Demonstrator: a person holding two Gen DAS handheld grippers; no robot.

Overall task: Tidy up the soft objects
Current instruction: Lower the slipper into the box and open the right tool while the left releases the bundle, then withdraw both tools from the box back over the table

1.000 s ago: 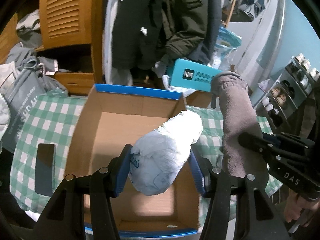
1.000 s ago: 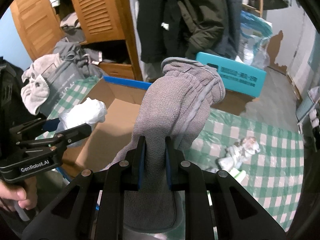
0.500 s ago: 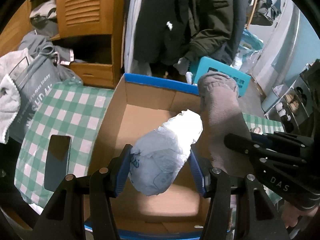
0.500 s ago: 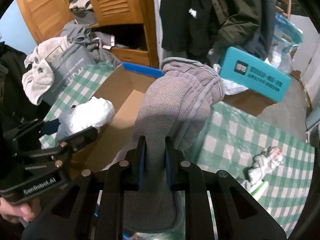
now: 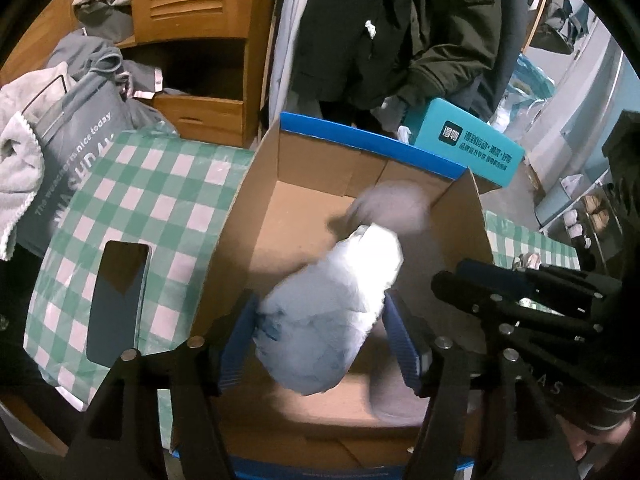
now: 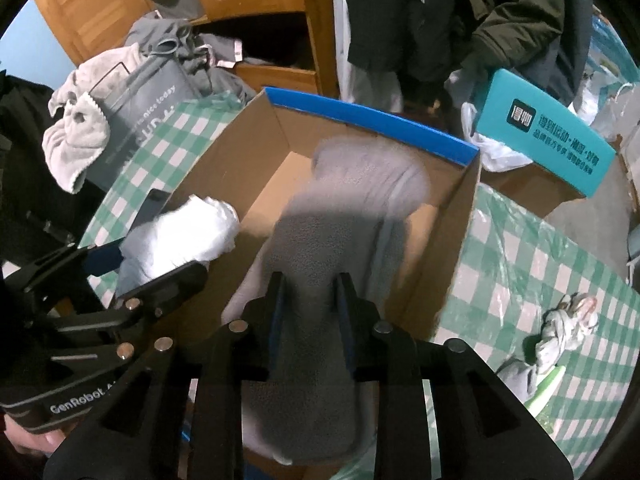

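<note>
An open cardboard box with a blue rim point(image 5: 372, 142) point(image 6: 372, 114) stands on a green checked cloth. My left gripper point(image 5: 320, 320) is shut on a crumpled white bundle point(image 5: 328, 312), held over the box; the bundle also shows in the right wrist view point(image 6: 180, 236). My right gripper point(image 6: 310, 312) has its jaws spread wider around a grey fleece glove point(image 6: 352, 208), which is blurred and hangs down into the box. The glove shows blurred in the left wrist view point(image 5: 392, 204).
A dark phone point(image 5: 118, 300) lies on the cloth left of the box. A grey tote bag point(image 5: 72, 140) and a towel point(image 6: 76, 136) sit at the left. A teal box point(image 6: 548, 128) stands behind. A crumpled cloth point(image 6: 564, 328) lies on the cloth at right.
Both grippers have moved forward over the box. The right jaws have spread and the glove blurs, dropping into the box. The left gripper still holds the white bundle.
</note>
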